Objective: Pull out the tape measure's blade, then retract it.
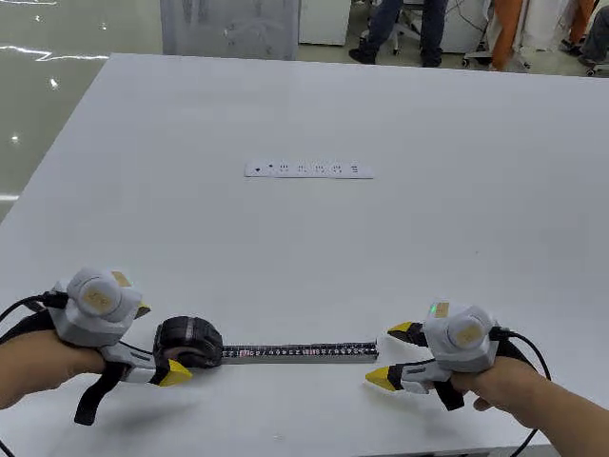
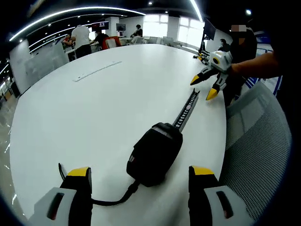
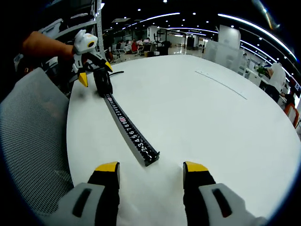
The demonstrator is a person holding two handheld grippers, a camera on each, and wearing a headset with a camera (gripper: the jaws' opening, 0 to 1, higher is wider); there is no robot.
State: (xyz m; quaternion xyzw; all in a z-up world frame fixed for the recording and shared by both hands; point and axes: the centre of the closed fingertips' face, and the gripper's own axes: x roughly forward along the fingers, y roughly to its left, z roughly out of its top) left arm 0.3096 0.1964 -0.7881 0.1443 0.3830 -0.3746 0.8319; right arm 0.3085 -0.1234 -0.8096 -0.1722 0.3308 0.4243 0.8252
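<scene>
Head view: my left gripper (image 1: 159, 341) and right gripper (image 1: 388, 352) face each other along the near edge of the white table (image 1: 314, 248). The black tape measure (image 1: 188, 341) lies between the left one's yellow tips, and its blade (image 1: 300, 352) is drawn out flat towards the right one. Left gripper view: my jaws stand wide apart on either side of the case, touching neither flank, and a black wrist strap (image 2: 113, 200) trails from the case towards the camera, a detail the head view hides behind the gripper. Right gripper view: my jaws are likewise spread wide and hold nothing. The blade's hooked end (image 3: 151, 157) lies on the table just ahead of them, with its printed numbers legible. A grey mesh chair back (image 3: 28, 141) crowds the table edge in both gripper views. A flat white socket strip (image 1: 309, 170) sits mid-table, well apart from the tape. People stand at desks in the office beyond the table, and nothing lies between tape and grippers.
</scene>
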